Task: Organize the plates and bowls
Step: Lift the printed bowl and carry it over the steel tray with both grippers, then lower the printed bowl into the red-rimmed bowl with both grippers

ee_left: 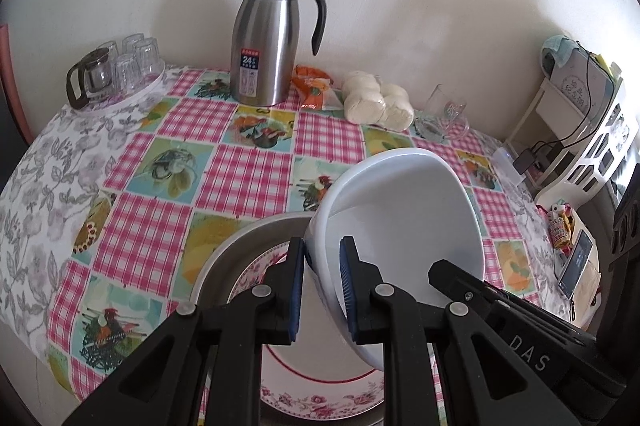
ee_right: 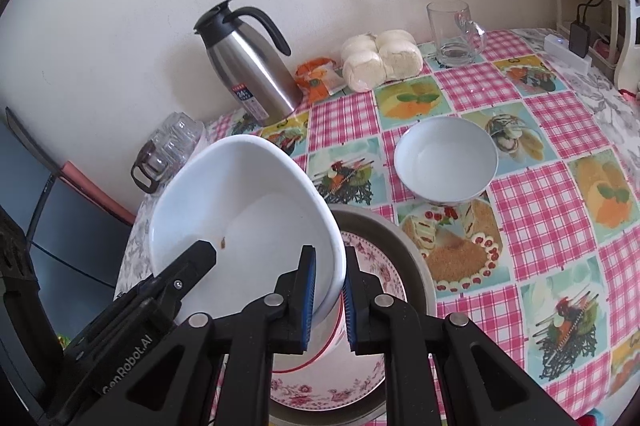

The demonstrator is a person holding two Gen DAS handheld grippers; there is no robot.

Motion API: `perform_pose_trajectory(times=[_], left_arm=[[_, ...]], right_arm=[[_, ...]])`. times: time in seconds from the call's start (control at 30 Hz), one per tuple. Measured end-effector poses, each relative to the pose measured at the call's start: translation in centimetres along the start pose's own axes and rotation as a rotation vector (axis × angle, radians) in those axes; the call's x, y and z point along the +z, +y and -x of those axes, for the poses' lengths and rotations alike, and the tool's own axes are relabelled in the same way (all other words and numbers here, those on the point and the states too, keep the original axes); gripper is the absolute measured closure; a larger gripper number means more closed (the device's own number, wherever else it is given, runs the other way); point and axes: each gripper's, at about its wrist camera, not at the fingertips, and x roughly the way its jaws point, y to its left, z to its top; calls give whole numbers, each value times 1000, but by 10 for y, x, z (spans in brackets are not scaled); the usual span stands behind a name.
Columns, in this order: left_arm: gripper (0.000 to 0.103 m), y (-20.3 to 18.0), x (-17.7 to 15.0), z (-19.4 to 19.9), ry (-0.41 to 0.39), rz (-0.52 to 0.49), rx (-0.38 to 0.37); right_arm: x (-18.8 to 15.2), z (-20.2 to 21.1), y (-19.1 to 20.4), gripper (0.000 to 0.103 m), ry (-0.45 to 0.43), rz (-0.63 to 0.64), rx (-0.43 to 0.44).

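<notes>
- White ceramic bowl, large and deep, hangs tilted between my two grippers, above a floral-rimmed plate that lies inside a shallow grey metal pan.
- Left gripper: jaws nearly closed, blue pads pinching the bowl's rim on its left side, one pad inside the wall, one outside.
- Right gripper: same narrow pinch on the opposite rim; its black body shows at the lower right of the left wrist view.
- From the right wrist view the big bowl tips its opening toward the camera; a small brown speck sits on the inner wall.
- Whether the bowl's underside touches the plate I cannot tell; the grippers hide that spot.
- Second, smaller white bowl stands upright on the pink-checked picture tablecloth, just beyond the pan and apart from it.
- Along the wall: stainless steel jug with black handle, orange packet, bagged pale buns, clear glass mug.
- Far left corner: upturned glasses and a small glass pot on a white tray.
</notes>
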Motion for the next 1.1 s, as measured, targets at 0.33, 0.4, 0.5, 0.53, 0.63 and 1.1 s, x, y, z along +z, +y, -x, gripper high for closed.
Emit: perform_pose_trajectory(times=[0.33,0.4,0.5,0.53,0.63,1.1], left_arm=[[84,11,-13,-2,34,24,13],[84,12,-15,-3,39,27,14],[84,14,-16,-4,48,29,16],[84,14,-16,-5,52,31,15],[85,15,-18,-7,66,39,10],[84,19,-21,-19,125,51,16]], right_arm=[[-8,-6,7,87,39,27,-13],[-10,-7,9,87,45,33,-17],[-12,-10,9,87,58,35,-21],[-13,-11,8,87,62,35,-21],[-13,-11,7,87,67,31,-21],[-18,-21,6,86,119,33,-34]])
